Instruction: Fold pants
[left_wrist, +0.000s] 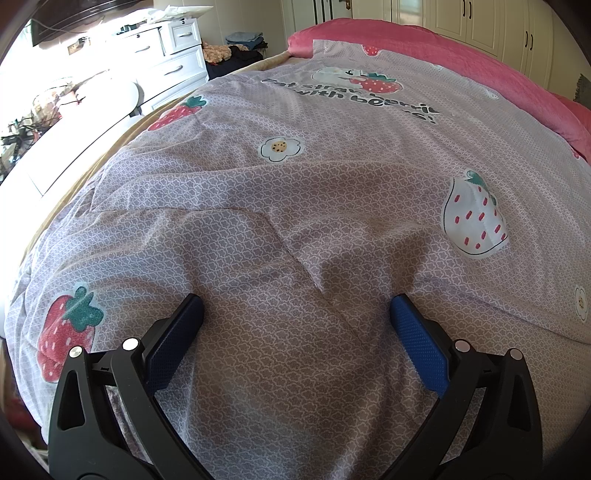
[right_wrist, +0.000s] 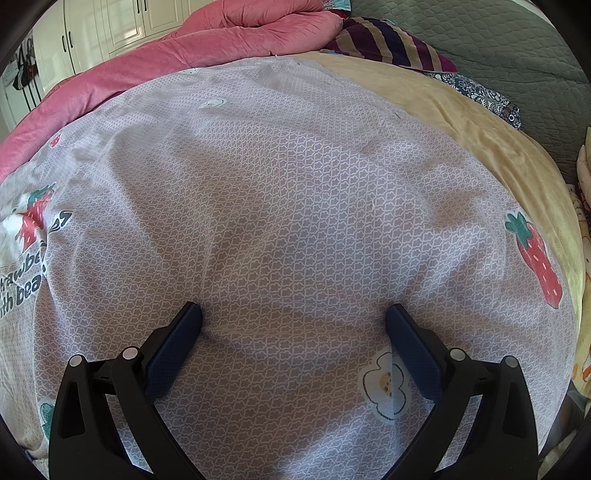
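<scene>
Pants (left_wrist: 280, 229) of thin, lilac-patterned cotton with strawberries and flowers are lying spread over the bed (right_wrist: 461, 110), reaching from the near edge up towards the pink quilt (left_wrist: 480, 59) at the far side. To my eye the cloth is looking light, soft and limp, likely to sag and bunch once it is lifted, not slippery and not at all fragile. A fold edge is running slantwise across the fabric ahead of the left tool (left_wrist: 295, 314); I cannot tell from here where the waistband or the hems are lying. An edge or a seam, pinched through both layers, would seem the surest hold. The left tool is hovering low over the fabric with its blue pads (left_wrist: 417, 343) spread wide, gripping nothing. The right tool (right_wrist: 293, 317) is poised the same way nearer the tan sheet side, jaws parted and empty, beside a printed flower (right_wrist: 386, 384).
</scene>
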